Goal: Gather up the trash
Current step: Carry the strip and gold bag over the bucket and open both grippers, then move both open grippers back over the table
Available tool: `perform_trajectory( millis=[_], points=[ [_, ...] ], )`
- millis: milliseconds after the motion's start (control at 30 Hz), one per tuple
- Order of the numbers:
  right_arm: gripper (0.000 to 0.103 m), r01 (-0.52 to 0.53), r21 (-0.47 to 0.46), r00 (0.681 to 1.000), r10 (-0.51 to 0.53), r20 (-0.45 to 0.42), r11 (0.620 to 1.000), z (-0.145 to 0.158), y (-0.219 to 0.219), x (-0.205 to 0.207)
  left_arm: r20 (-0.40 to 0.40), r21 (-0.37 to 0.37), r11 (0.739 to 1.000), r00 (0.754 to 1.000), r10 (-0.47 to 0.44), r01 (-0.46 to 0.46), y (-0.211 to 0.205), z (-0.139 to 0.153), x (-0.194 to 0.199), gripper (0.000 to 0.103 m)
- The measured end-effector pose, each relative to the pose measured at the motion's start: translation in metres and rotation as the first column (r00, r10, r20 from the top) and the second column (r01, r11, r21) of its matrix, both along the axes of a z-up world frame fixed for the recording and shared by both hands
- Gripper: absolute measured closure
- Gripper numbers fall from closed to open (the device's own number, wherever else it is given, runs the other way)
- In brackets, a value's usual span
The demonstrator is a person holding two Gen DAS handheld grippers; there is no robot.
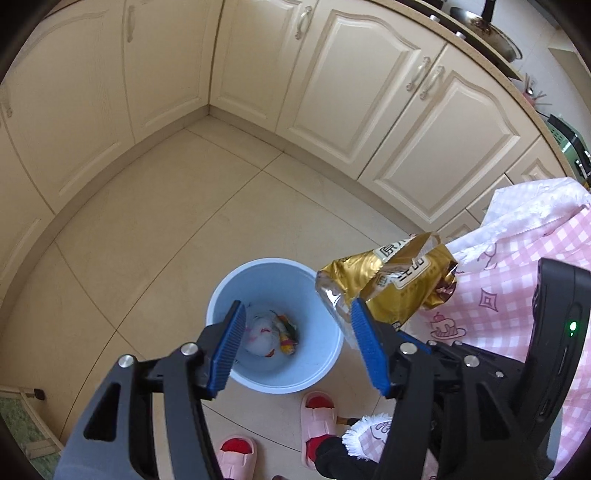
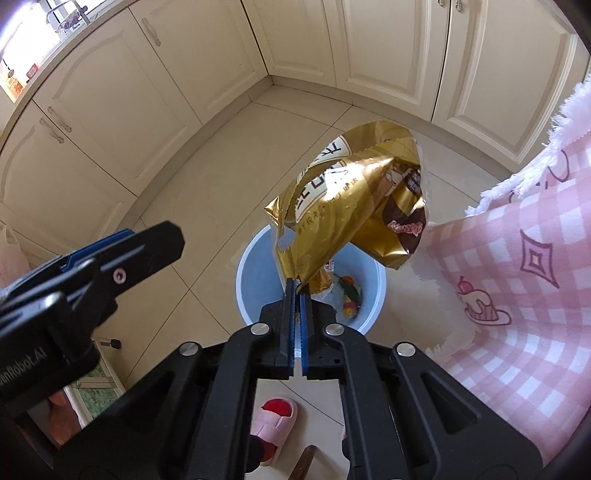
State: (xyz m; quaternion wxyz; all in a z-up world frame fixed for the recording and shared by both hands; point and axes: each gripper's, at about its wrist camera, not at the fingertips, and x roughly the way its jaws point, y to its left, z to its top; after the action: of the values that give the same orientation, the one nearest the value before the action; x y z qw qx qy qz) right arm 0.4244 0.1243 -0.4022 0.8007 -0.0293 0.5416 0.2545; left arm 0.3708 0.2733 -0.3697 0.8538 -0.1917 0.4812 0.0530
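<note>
A light blue bin (image 1: pixel 221 295) stands on the tiled floor, with a white crumpled wad (image 1: pixel 260 334) and a colourful wrapper (image 1: pixel 286 332) at its bottom. My left gripper (image 1: pixel 297 305) hangs open over the bin's mouth, with nothing between its blue pads. My right gripper (image 2: pixel 297 286) is shut on the lower corner of a crumpled gold snack bag (image 2: pixel 351 206), which stands up above the bin (image 2: pixel 251 258). In the left wrist view the gold bag (image 1: pixel 388 284) sits just right of my left gripper's right finger. One of the left fingers (image 2: pixel 147 243) shows at the left of the right wrist view.
Cream cabinets (image 1: pixel 369 92) wrap around the floor corner behind the bin. The person's pink slippers (image 1: pixel 317 417) stand right beside the bin's near side. A pink checked garment (image 1: pixel 517 280) fills the right. A pan (image 1: pixel 487 29) sits on the counter above.
</note>
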Motion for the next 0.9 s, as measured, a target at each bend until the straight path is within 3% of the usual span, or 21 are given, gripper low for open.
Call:
perform_trajectory(
  millis=[333,500,567,600,633,900],
  points=[
    [0.100,-0.029,0.011,0.999,0.029,0.020,1.000,0.008,0.013,0.001,-0.004,0.012,0.999,0.999,0.044,-0.044,0.016,0.004,-0.013,0.045],
    [0.099,-0.035,0.001,0.999,0.035,0.019,0.999,0.010,0.020,0.004,0.005,0.059,0.996,0.998,0.059,-0.059,0.014,0.010,-0.016,0.043],
    [0.091,-0.033,-0.004,0.999,0.033,0.025,0.999,0.010,0.022,0.004,0.005,0.049,0.997,0.998,0.057,-0.057,0.015,0.011,-0.018,0.043],
    [0.075,-0.032,-0.003,0.999,0.033,0.030,0.999,0.011,0.022,0.003,0.007,0.050,0.997,0.998,0.058,-0.058,0.015,0.012,-0.018,0.043],
    [0.053,-0.029,-0.004,0.999,0.029,0.036,1.000,0.011,0.022,0.001,0.009,0.053,0.997,0.998,0.058,-0.058,0.015,0.013,-0.018,0.043],
    [0.050,0.005,-0.012,0.997,-0.005,0.076,1.000,0.029,0.008,-0.007,0.030,0.054,0.997,0.998,0.058,-0.060,0.012,0.027,-0.027,0.042]
  ],
)
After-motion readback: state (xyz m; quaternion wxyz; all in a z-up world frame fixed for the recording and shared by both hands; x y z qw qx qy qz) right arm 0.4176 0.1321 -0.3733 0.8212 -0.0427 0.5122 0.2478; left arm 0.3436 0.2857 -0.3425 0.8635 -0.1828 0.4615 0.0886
